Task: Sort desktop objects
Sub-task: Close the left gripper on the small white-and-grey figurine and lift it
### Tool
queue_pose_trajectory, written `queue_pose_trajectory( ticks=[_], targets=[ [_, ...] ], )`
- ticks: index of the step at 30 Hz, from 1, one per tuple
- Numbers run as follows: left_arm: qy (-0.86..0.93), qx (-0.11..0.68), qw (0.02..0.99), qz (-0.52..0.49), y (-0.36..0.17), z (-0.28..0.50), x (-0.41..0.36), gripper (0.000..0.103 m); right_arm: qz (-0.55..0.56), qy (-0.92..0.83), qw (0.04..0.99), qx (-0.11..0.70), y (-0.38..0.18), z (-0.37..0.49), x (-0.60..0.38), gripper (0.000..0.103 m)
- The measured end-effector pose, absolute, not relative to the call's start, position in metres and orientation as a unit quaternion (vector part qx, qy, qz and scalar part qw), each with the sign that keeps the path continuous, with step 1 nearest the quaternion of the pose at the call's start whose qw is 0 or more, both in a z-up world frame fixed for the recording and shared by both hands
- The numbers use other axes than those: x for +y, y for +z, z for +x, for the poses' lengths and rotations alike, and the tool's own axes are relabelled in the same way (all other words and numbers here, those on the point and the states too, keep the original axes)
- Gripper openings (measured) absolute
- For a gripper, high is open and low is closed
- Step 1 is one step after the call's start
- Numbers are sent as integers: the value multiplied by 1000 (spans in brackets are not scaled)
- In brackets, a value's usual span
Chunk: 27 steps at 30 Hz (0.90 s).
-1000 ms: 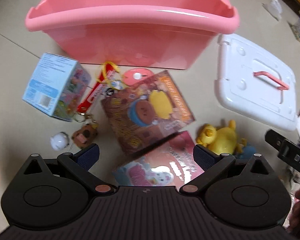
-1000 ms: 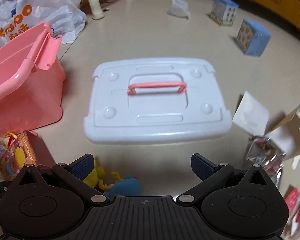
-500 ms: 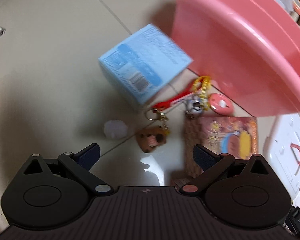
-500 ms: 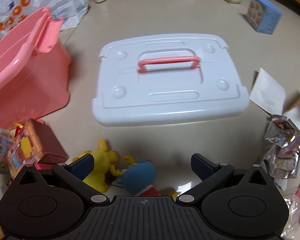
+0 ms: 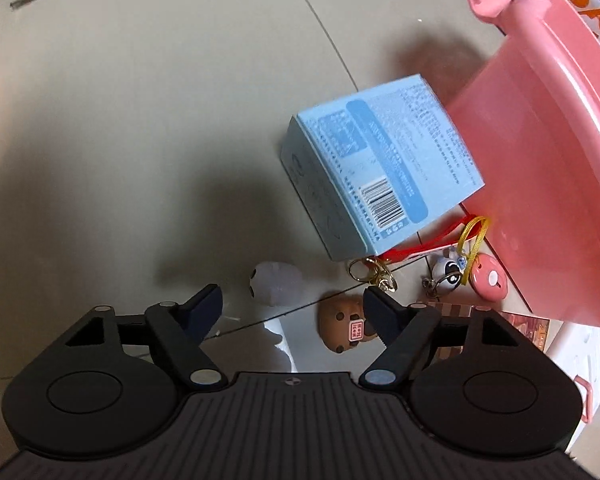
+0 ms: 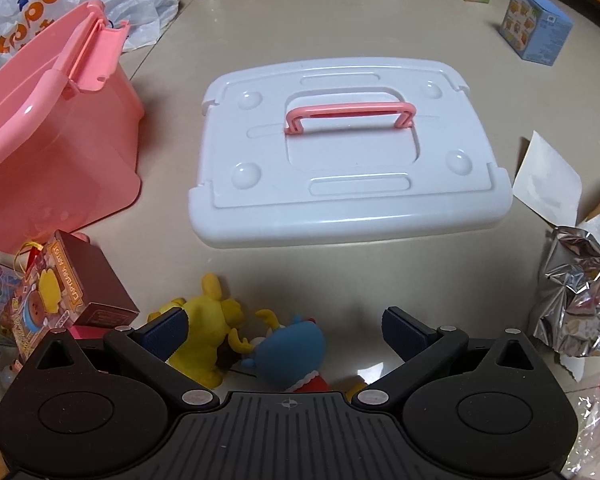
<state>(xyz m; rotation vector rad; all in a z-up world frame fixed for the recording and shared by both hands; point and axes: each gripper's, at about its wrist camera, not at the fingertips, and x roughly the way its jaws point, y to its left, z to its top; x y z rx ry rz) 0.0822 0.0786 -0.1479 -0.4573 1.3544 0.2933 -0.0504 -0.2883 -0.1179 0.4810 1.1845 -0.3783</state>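
My left gripper (image 5: 292,306) is open and empty, low over the floor. A small white figure (image 5: 276,284) lies just ahead between its fingers. A brown cookie-bear charm (image 5: 346,330) lies by the right finger. A light blue box (image 5: 380,184) stands ahead beside the pink bin (image 5: 540,168). My right gripper (image 6: 284,328) is open and empty above a yellow plush (image 6: 206,336) and a blue plush (image 6: 292,354). The bin (image 6: 40,152) is at the left of the right wrist view.
A white lid with a pink handle (image 6: 348,152) lies ahead of the right gripper. A brown picture box (image 6: 64,284) stands left of the plushes. A red lanyard with key rings (image 5: 412,252) and a pink disc (image 5: 490,278) lie by the bin. Foil wrapper (image 6: 576,296) is at right.
The left gripper has swung left from above the picture boxes and dropped toward the white figure and bear charm, jaws a little narrower. The right gripper has tilted down over the plushes.
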Motion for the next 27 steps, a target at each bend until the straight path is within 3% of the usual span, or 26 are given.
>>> queue_pose_trajectory(
  ticks=[5, 9, 13, 27],
  targets=[
    [135, 617, 743, -222, -158, 83, 80, 59, 221, -173, 786, 551, -120, -49, -287, 102],
    [142, 609, 739, -252, -163, 80, 85, 55, 219, -172, 785, 553, -122, -48, -286, 102],
    [150, 600, 742, -259, -161, 79, 87, 40, 221, -178, 784, 552, -124, -48, -287, 103],
    [182, 587, 741, -272, -167, 77, 89, 40, 222, -170, 784, 554, -124, -47, -285, 102]
  ],
)
